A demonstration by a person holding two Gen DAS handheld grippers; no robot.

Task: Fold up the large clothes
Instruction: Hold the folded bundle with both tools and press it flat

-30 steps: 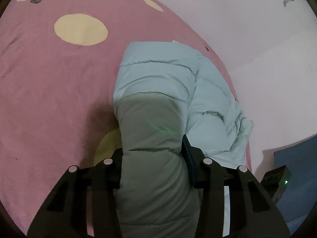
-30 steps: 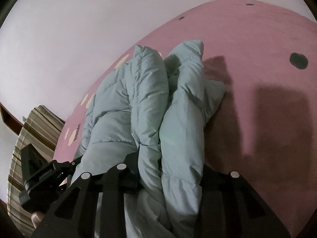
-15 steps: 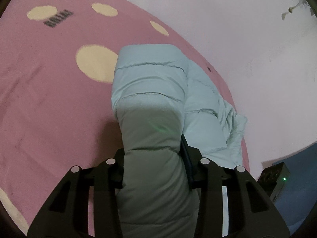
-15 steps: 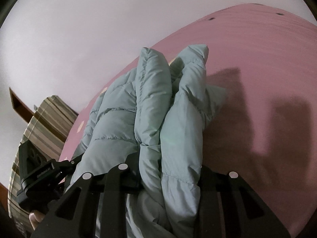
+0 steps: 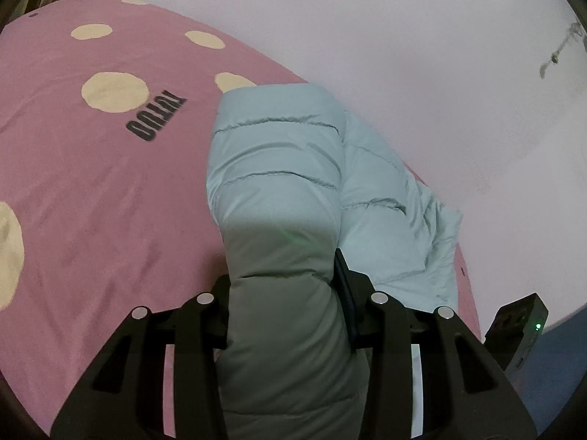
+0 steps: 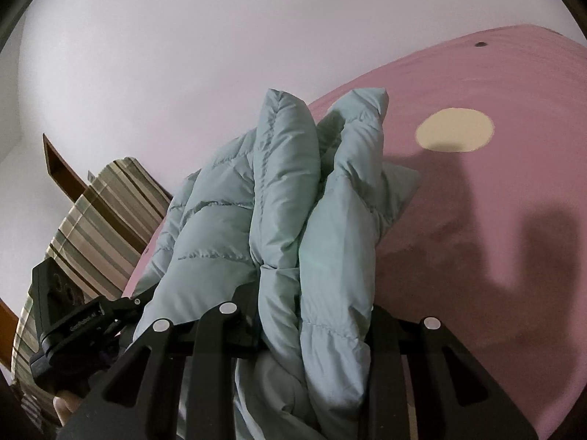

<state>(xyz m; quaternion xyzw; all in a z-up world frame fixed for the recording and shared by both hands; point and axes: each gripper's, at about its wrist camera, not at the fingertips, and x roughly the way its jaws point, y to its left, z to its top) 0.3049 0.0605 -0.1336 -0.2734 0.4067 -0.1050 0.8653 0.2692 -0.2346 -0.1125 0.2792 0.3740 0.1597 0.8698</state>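
Pale mint quilted nylon, thickly padded: the puffer jacket (image 5: 279,168) is bunched and pinched in both tools at once. Left tool (image 5: 282,315): jaws part-way closed, pressing on a fat roll of the padding that fills the whole gap, so it is gripping the jacket. Right tool (image 6: 312,330): same state, jaws clamped on two or three stacked layers of the same garment. Location of the jacket: near ends in the tools, the remainder running forward and away from both tools and draping down onto the pink bedspread (image 5: 91,190) with cream dots, close to the bed edge by the white wall (image 6: 183,55). How much of the far end rests on the bed cannot be told. Long axis of the bundle lies roughly along each tool's pointing line, not across it. In the right wrist view the left tool's mount (image 6: 69,315) sits just beside the jacket's left flank; the two grips are near each other, on neighbouring parts of the same near end. Neither hand is nearer; both are at the garment. Judgement: a fold is in progress, and the next move depends on carrying the held end forward along that axis, over the part lying on the bed, both hands level so the layers do not skew.
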